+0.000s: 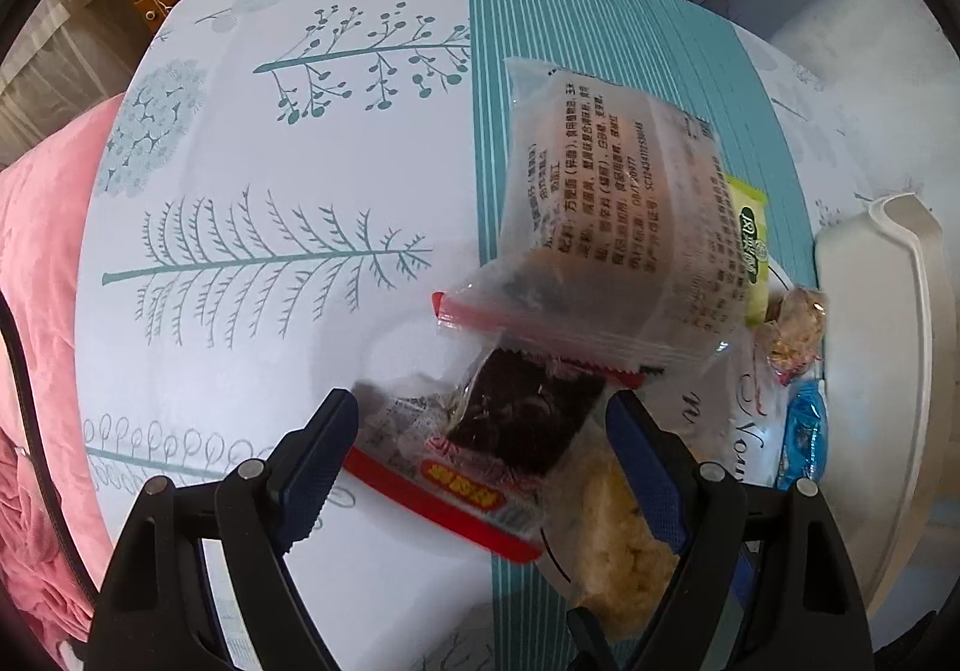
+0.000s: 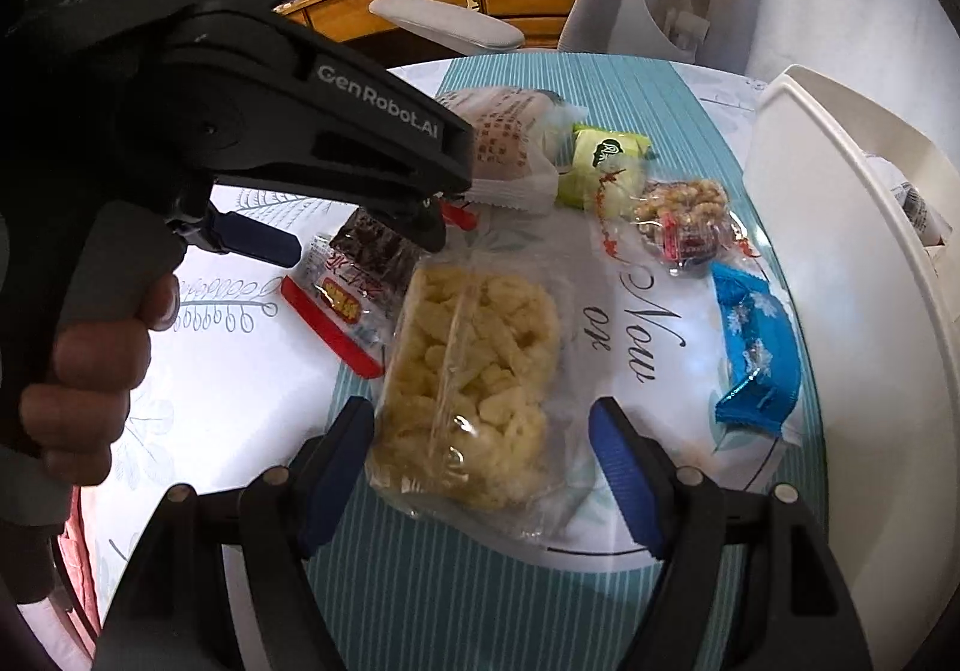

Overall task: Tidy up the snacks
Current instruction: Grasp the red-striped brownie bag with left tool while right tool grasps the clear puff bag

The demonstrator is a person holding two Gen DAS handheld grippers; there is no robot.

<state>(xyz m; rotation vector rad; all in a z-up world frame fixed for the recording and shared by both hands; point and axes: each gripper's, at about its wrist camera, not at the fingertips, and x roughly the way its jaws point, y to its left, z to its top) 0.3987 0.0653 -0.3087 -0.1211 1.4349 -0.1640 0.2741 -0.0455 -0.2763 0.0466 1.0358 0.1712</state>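
Left hand-held gripper [image 1: 480, 467] gapes over the dark snack [image 1: 528, 419]; right hand-held gripper [image 2: 480, 467] gapes around the puffs [image 2: 474, 371]. Only the right view shows the hand [image 2: 90, 371].

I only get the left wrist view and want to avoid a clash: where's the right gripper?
Observer: The right gripper is open, with one finger on each side of the yellow bag.
Operator: Is the bin empty?
Observer: No, the bin holds a packet.
Operator: Are the grippers close?
Observer: The left gripper is just beyond that bag, over the dark pack, clear of the right one.
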